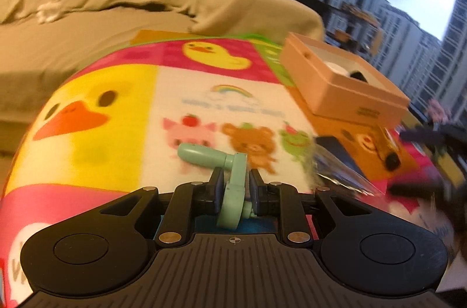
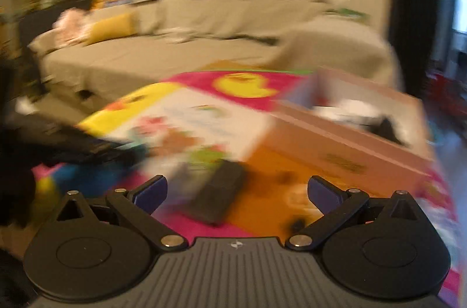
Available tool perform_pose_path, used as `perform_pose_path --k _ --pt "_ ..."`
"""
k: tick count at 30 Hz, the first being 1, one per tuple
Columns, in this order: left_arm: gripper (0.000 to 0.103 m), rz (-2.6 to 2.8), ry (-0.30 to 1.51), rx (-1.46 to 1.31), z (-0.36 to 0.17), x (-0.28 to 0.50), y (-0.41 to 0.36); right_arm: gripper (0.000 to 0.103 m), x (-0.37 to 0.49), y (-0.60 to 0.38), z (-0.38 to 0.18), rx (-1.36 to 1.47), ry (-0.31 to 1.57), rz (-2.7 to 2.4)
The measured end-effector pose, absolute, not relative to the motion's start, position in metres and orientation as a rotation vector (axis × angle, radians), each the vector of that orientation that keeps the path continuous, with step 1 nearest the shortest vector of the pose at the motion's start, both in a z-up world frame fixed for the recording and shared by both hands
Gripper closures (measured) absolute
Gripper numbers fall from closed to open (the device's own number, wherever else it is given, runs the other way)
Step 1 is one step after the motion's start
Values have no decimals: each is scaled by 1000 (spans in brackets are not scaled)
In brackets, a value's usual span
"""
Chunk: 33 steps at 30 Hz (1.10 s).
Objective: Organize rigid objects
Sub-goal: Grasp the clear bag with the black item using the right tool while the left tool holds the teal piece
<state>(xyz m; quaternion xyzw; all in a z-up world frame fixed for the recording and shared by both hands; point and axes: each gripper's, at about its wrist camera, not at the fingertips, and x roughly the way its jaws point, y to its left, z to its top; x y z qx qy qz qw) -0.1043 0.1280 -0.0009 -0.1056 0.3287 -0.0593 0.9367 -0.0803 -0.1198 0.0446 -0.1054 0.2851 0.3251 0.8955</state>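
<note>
Left wrist view shows the left gripper (image 1: 235, 185) clamped narrow on a mint-green crank (image 1: 233, 191), a small plastic piece with a flat arm and a rounded handle (image 1: 201, 155) jutting to the left. It hangs just above the cartoon mat (image 1: 116, 109), with the pads gripping the flat arm partway up. The crank looks light, stiff and smooth, so it should carry easily but could pivot between the pads; the flat arm seems the better place to grip, as the round handle would likely roll. To the right an open tan box (image 1: 335, 80) sits on an orange box (image 1: 364, 141), with crinkly clear wrap (image 1: 338, 171) beside them.

In the right wrist view the right gripper (image 2: 236, 191) stands wide and empty above the mat, over a dark flat block (image 2: 219, 197) that it does not touch. Heavy blur there hides what the block is, and the tan box's contents (image 2: 356, 115) read only as white and black shapes. The crank's lower end is cut off behind the gripper body.
</note>
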Motion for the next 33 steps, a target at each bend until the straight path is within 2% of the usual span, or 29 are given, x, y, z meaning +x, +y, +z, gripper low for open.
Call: perform_pose_path --k 5,14,20,26,28,31,33 --pt "81 -126 656 -273 -4 -106 138 1 -94 -67 29 -320 623 838" --pt "81 -124 644 -294 -6 -108 138 1 -117 -50 13 -549 483 735" --pt "80 -126 639 -312 -7 -109 141 19 -94 -76 21 -368 634 758" --pt "80 -109 644 -274 -5 -109 135 48 -77 -50 17 -330 651 753" --pt "80 -92 650 -238 -3 -108 129 70 -72 -40 16 -355 671 760" --pt "80 -64 652 -187 -1 -106 117 80 -75 -38 19 -389 661 768" --pt "81 -90 648 -173 -1 -105 111 81 -80 -47 25 -394 651 765"
